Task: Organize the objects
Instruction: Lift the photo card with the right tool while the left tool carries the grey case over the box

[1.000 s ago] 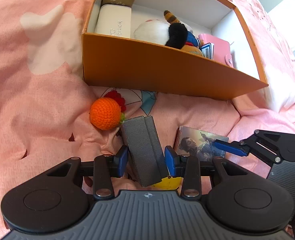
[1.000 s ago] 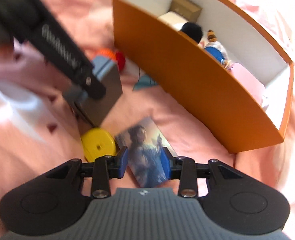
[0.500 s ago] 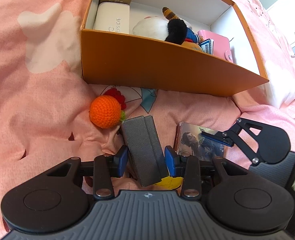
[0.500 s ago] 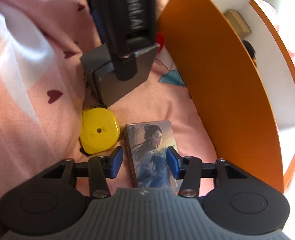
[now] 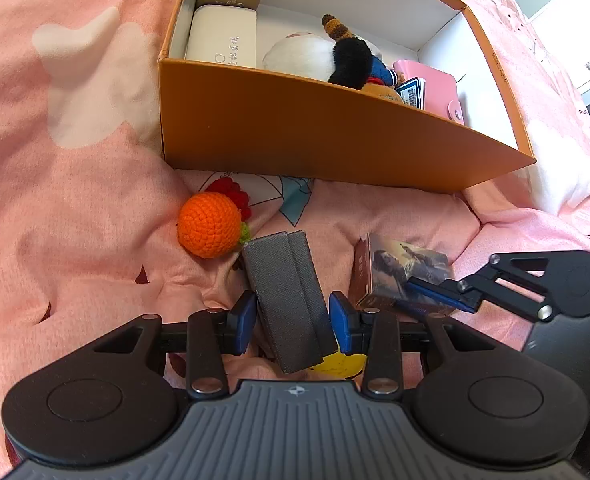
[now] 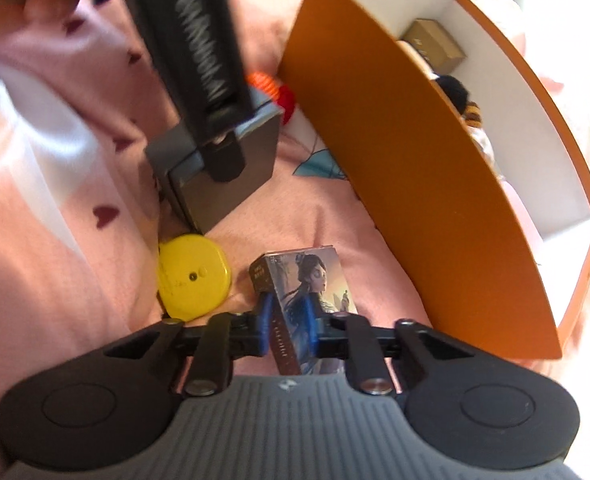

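between closing fingers (image 6: 263, 316): card box (image 6: 309, 280)

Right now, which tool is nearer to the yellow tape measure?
Left. The left tool holds the grey case directly above the yellow tape measure; the right tool is beside it, closing on the picture box.

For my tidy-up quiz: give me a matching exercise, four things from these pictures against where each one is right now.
Things:
1. grey case
2. picture card box
3. crocheted orange
4. pink wallet

Places:
A. inside the orange box
B. between the right gripper fingers, whose jaws are closing
C. loose on the pink bedding
D. between the left gripper fingers

Pairs: 1-D, 2-B, 3-C, 4-A
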